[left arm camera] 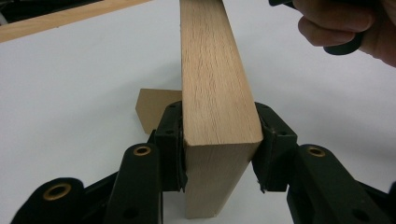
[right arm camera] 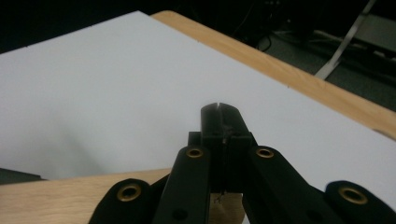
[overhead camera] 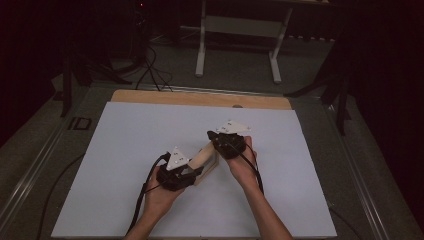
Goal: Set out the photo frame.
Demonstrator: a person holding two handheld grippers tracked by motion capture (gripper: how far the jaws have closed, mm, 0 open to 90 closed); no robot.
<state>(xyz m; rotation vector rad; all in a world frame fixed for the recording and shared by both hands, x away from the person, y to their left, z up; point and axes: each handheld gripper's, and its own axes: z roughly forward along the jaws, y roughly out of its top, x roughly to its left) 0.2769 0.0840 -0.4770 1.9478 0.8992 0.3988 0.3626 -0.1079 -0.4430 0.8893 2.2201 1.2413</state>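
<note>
1. The left gripper clamps a wooden block – its black jaws press on both long sides of the near end.
2. In the left gripper view the block runs from the jaws toward twelve o'clock, its far end near the person's right hand at one o'clock.
3. The right gripper has its jaws pressed together with nothing between them; they point out over the white sheet.
4. In the high view the block lies between the two grippers – left gripper at seven o'clock of it, right gripper at one o'clock.
5. A small brown cardboard piece lies on the sheet just behind the left jaw.
6. The sheet covers a wooden tabletop, bare along the twelve o'clock edge.
</note>
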